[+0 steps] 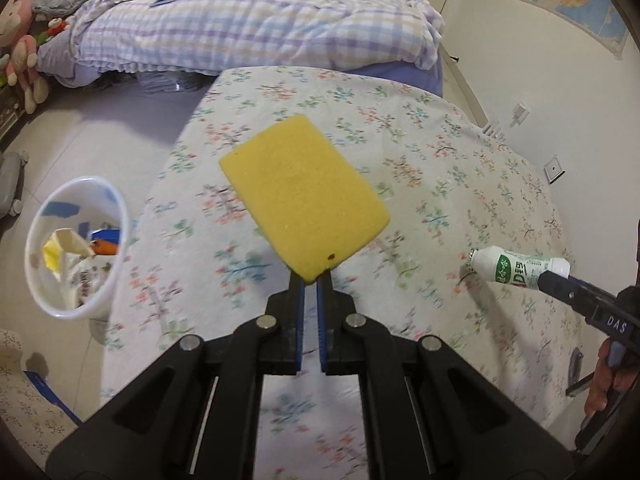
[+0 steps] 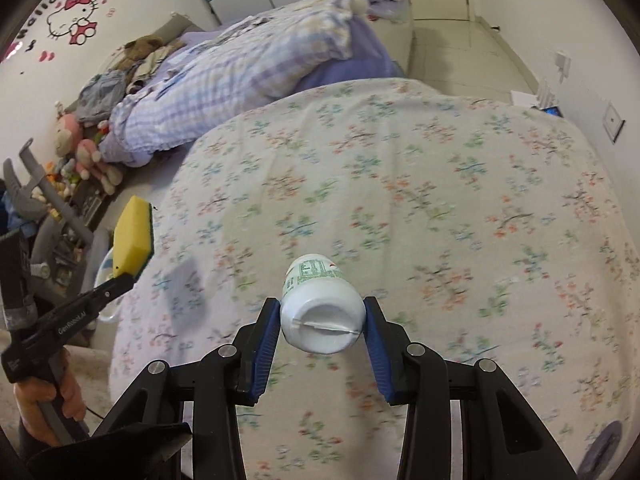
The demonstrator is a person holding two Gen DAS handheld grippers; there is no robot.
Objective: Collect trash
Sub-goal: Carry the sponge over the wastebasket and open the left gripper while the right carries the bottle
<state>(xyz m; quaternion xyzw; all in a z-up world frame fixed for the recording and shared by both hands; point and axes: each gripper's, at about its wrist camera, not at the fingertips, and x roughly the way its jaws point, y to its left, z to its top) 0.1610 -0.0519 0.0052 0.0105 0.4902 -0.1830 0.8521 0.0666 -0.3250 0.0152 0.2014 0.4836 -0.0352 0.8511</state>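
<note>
My left gripper (image 1: 311, 278) is shut on a yellow sponge (image 1: 304, 196) and holds it above the floral-covered table (image 1: 440, 168). The sponge also shows in the right wrist view (image 2: 134, 236), with a green backing. My right gripper (image 2: 322, 316) is shut on a small white bottle with a green label (image 2: 320, 308), held above the table. The bottle also shows in the left wrist view (image 1: 520, 266). A white trash bin (image 1: 116, 208) stands on the floor left of the table, with paper and wrappers inside.
A bed with a checked purple quilt (image 1: 248, 28) lies beyond the table. Plush toys (image 1: 24, 52) sit at the far left. Wall sockets (image 1: 554, 169) are on the right wall. Another floral-covered surface (image 1: 24, 392) is at the lower left.
</note>
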